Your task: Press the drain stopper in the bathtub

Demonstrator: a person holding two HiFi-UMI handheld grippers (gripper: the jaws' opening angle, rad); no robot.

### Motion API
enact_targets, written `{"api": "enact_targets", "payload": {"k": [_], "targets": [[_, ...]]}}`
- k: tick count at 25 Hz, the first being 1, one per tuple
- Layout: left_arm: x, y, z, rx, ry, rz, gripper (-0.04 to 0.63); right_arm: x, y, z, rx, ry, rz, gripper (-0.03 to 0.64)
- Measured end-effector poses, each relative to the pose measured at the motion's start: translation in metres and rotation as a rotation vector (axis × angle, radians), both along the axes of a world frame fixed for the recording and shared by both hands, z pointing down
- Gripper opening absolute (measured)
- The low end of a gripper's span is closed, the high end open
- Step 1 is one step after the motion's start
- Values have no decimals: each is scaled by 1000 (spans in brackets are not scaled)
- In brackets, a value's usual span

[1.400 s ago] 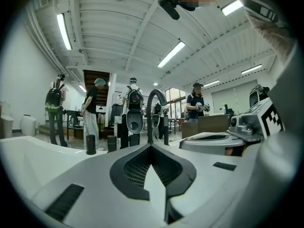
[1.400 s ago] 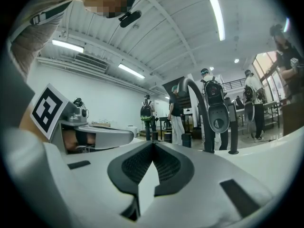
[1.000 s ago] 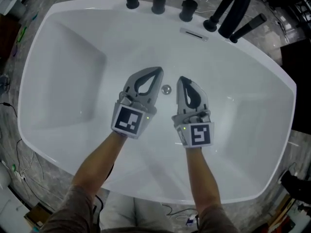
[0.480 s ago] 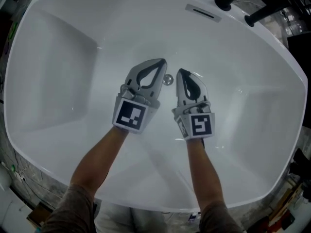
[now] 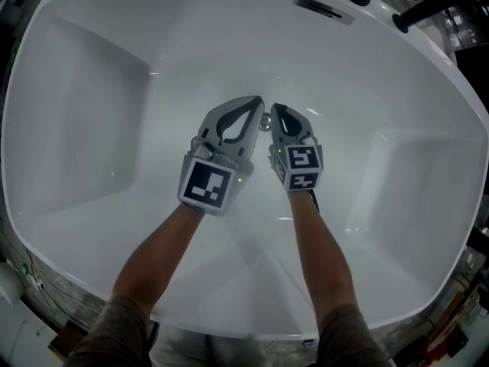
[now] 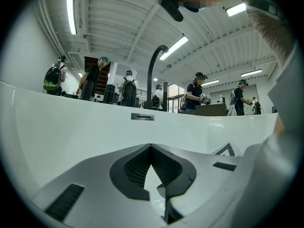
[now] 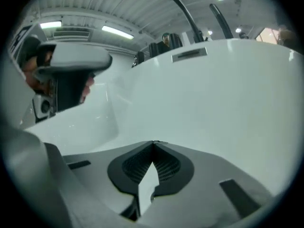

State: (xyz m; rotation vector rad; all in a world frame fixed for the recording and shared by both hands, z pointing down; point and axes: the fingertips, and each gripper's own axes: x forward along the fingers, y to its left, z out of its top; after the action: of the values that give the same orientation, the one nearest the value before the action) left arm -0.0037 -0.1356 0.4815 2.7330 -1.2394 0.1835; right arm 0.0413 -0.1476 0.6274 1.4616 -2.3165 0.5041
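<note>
The chrome drain stopper sits on the white bathtub's floor; only a sliver of it shows between my two grippers. My left gripper is shut and empty, its tip just left of and beyond the stopper. My right gripper is shut too, tilted steeply nose-down with its tip right beside the stopper; whether it touches is hidden. In the left gripper view the shut jaws face the tub's far wall, and so do the shut jaws in the right gripper view. Neither view shows the stopper.
An overflow slot sits in the far wall, with black faucet parts on the rim above it. Sloped tub walls rise on both sides. People stand beyond the tub.
My right gripper has tipped nose-down and shifted left, closing on the stopper. The left gripper has barely moved. The head camera has come slightly nearer the tub.
</note>
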Motion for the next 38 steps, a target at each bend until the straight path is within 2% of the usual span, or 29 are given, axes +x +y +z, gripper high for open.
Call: {"api": "enact_targets", "payload": {"k": [7, 17, 24, 35, 38], "targets": [[-2, -2, 18, -23, 7, -17, 2, 8, 4, 97, -267, 29, 29, -1], [3, 0, 46, -58, 7, -13, 2, 24, 24, 190, -500, 106, 54, -2], [0, 1, 61, -82, 5, -23, 2, 19, 31, 216, -565, 160, 6, 0], [0, 4, 77, -109, 12, -24, 2, 16, 35, 238, -580, 226, -36, 0], [-2, 4, 82, -118, 16, -29, 2, 15, 35, 240, -559, 237, -41, 0]]}}
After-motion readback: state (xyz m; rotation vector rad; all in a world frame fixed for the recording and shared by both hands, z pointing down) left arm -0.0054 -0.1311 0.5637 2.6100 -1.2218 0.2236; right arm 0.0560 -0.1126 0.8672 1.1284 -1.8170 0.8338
